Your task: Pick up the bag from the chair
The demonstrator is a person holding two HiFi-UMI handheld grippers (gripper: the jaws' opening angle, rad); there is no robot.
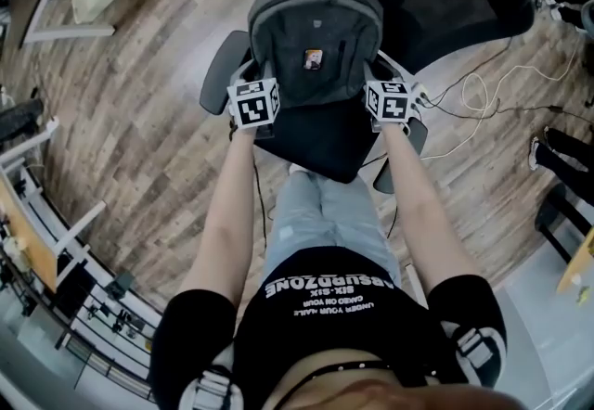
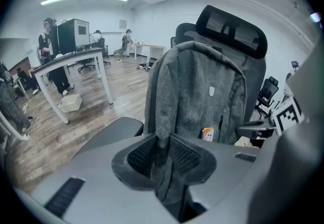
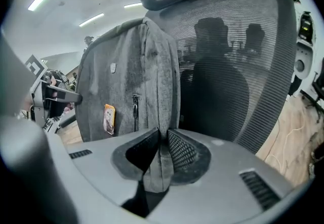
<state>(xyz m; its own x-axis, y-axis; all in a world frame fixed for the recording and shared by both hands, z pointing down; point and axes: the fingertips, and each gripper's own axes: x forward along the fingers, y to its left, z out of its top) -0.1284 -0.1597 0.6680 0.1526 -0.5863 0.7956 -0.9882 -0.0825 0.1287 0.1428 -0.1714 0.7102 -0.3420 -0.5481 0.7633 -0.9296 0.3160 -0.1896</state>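
Note:
A grey backpack (image 1: pixel 314 32) stands upright on the black office chair (image 1: pixel 320 139), leaning against the mesh backrest (image 3: pixel 238 81). My left gripper (image 1: pixel 255 100) is shut on the backpack's left side edge (image 2: pixel 161 116), with the fabric pinched between its pads. At the opposite side my right gripper (image 1: pixel 388 100) is shut on the backpack's right side edge (image 3: pixel 161 116) in the same way. A small orange tag (image 2: pixel 207 134) hangs on the front pocket of the backpack (image 3: pixel 126 81). The bag's bottom is hidden behind both grippers.
The chair's armrests (image 1: pixel 221 70) stick out on both sides of the bag. White cables (image 1: pixel 483 97) trail over the wooden floor to the right. A white desk (image 2: pixel 76 66) with people behind it stands at the left. A metal rack (image 1: pixel 56 241) lines the left side.

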